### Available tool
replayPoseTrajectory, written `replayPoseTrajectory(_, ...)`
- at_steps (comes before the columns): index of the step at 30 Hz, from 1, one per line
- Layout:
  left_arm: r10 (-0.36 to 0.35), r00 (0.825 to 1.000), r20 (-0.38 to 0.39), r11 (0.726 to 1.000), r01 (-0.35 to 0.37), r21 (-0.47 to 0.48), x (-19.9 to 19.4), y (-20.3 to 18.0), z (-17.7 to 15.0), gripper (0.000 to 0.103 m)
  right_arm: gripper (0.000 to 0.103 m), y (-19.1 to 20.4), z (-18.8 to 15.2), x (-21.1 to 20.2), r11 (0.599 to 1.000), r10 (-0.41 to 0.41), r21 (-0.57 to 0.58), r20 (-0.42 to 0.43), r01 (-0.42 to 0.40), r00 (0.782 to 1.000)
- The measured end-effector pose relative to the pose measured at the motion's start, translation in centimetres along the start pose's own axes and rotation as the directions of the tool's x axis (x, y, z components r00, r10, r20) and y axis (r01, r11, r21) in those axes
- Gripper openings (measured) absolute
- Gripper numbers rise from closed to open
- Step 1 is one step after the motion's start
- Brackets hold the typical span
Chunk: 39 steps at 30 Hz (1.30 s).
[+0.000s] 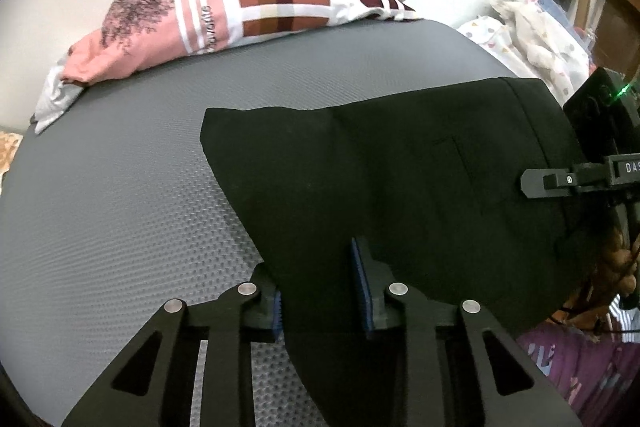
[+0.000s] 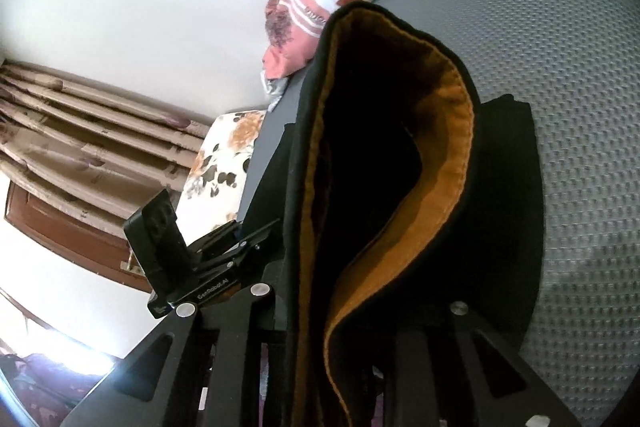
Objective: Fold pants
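The black pants (image 1: 400,179) lie on the grey textured mat (image 1: 120,187). In the left wrist view my left gripper (image 1: 320,295) has a fold of the black cloth between its blue pads (image 1: 362,291); the jaws stand a hand's width apart with cloth filling the gap. My right gripper shows at the right edge (image 1: 560,181) at the waistband. In the right wrist view the pants' waistband (image 2: 380,155) with its orange lining (image 2: 448,147) hangs open and upright between the right gripper's fingers (image 2: 360,311), hiding the fingertips.
A patterned pink and white pillow (image 1: 224,11) lies at the far edge of the mat. A white bundle of cloth (image 1: 536,39) sits at the right. A flowered sheet (image 2: 224,155) and curtains (image 2: 80,131) are beyond the mat's edge.
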<state>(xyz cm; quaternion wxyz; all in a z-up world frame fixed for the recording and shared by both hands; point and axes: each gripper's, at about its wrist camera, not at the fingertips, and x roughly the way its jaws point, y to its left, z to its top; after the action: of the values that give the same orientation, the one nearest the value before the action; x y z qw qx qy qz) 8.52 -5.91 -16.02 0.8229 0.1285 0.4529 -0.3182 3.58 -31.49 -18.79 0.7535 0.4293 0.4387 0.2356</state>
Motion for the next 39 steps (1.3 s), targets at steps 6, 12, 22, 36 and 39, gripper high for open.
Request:
replayPoseTrajectory(6,0.021,0.999,0.024,0.999,-0.02,-0.029,-1.4,1.5,-0.2,0.028,0.019,1.8,0.1,1.4,1.0,0.015,-0.021,-0.016,-0.016,1.0)
replayPoseTrajectory(12,0.026,0.999,0.043,0.998,-0.024,-0.061,-2.8,3.2,-0.4,0.027,0.018,3.5,0.5,2.9,0.999,0.023,-0.037,-0.03,-0.024,0.999)
replayPoseTrajectory(22,0.052,0.997,0.064,0.994,-0.045,-0.1,-4.3,5.6,-0.2,0.026,0.018,4.8,1.8,5.3,0.997,0.059,-0.038,-0.044,-0.061,0.997)
replayPoseTrajectory(36,0.049,0.998,0.036,0.984,-0.042,-0.172,-3.4,9.1,0.0,0.026,0.018,5.0,3.7,7.8,0.996,0.09,0.005,-0.067,-0.09,0.994)
replayPoseTrajectory(39,0.04,0.999,0.001,0.982,-0.039,-0.187,-2.0,10.1,-0.9,0.026,0.018,4.2,3.2,9.0,0.998,0.063,0.027,-0.091,-0.06,0.994)
